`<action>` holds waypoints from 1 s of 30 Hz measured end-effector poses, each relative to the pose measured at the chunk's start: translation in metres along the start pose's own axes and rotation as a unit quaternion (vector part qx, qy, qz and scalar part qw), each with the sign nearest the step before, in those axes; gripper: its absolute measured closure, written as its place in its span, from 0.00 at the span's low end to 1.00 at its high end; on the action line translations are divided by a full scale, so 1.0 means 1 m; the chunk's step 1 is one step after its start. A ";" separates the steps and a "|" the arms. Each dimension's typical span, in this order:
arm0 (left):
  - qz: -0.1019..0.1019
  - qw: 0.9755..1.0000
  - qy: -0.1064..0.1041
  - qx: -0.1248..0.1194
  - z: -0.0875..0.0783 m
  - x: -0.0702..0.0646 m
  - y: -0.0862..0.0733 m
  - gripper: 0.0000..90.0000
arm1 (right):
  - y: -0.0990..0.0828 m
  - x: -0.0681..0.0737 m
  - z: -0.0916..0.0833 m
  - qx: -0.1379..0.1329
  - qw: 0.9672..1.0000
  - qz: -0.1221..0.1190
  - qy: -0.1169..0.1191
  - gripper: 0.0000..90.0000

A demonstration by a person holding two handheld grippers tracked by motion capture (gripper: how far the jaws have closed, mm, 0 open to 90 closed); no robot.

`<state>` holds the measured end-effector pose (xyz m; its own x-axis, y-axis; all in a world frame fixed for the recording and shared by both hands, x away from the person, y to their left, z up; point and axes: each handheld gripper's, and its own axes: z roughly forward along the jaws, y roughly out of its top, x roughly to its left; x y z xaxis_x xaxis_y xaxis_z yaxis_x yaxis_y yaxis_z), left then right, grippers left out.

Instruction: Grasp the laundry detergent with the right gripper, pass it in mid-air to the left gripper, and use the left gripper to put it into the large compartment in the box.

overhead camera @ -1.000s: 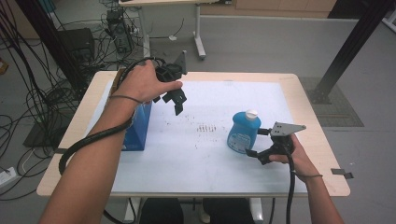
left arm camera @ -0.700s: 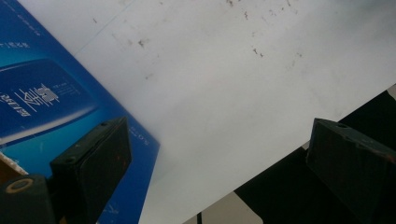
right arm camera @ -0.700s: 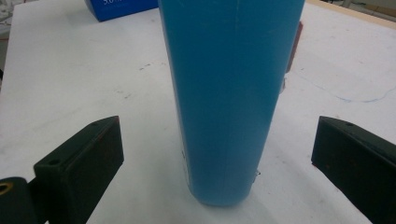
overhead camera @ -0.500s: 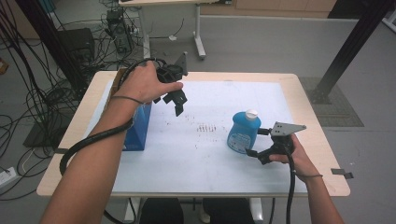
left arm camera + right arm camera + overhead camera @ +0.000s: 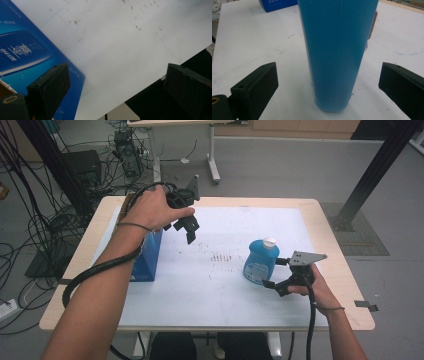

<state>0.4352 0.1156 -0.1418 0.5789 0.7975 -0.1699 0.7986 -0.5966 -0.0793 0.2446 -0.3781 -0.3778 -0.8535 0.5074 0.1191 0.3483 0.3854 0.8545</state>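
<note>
the right tool (image 5: 276,274) is sitting spread around the blue bottle (image 5: 260,261); the left tool (image 5: 187,227) is hovering spread beside the blue box (image 5: 148,255).

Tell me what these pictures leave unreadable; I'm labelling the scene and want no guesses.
- Blue plastic bottle: top cut off by the right gripper view's upper edge.
- Bottle label text: too small in the high view.
- Blue cardboard box: partly hidden by the left forearm in the high view.
- Box print: blurred, cropped in the left gripper view.
</note>
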 end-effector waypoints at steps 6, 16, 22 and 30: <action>-0.002 1.000 -0.001 0.001 0.000 0.000 0.000 0.08 | 0.001 0.000 0.000 -0.001 1.000 0.000 0.001 0.03; -0.003 1.000 -0.002 0.000 0.000 0.001 -0.001 0.08 | 0.001 0.000 0.000 -0.002 1.000 -0.001 0.001 0.03; -0.003 1.000 -0.003 0.000 0.000 0.002 -0.001 0.08 | 0.000 -0.001 -0.001 -0.002 1.000 0.000 0.001 0.03; -0.004 1.000 -0.003 -0.001 0.002 0.001 -0.001 0.08 | 0.000 0.000 -0.001 -0.001 1.000 0.000 0.001 0.03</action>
<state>0.4348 0.1162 -0.1434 0.5720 0.8012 -0.1760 0.8030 -0.5907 -0.0791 0.2446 -0.3793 -0.3770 -0.8546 0.5053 0.1197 0.3470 0.3840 0.8557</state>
